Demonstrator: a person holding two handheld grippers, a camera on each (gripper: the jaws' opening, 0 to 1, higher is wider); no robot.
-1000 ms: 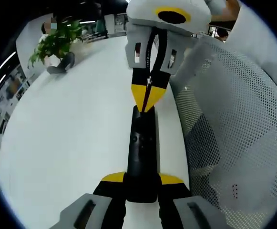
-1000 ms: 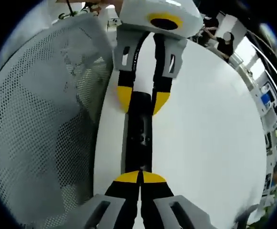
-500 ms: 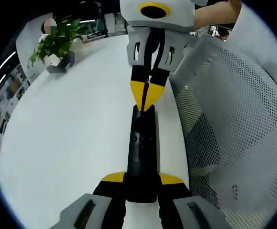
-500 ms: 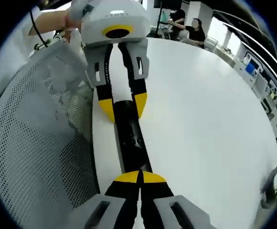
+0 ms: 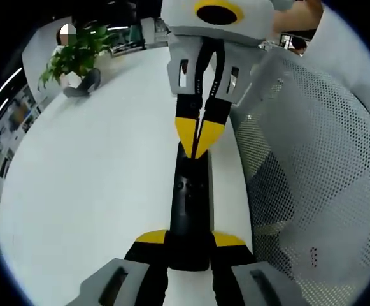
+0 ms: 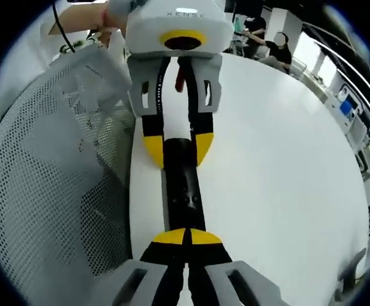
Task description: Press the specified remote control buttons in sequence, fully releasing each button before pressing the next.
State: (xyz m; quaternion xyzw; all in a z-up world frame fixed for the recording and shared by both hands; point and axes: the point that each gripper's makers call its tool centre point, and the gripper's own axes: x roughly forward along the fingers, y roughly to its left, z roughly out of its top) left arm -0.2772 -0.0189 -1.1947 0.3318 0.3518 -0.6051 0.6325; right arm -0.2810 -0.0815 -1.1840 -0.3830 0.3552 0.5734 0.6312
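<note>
We see each gripper built alike. The left gripper (image 6: pixel 175 146) has a pale grey housing with a yellow oval ring around a dark opening, and faint lettering we cannot read above it. Two grey slotted arms run down to black links and yellow tips; something small and red sits between the arms. The right gripper (image 5: pixel 199 137) shows the same grey housing, yellow ring, slotted arms and pointed yellow tips. Our own jaws rise grey, then black, then yellow.
</note>
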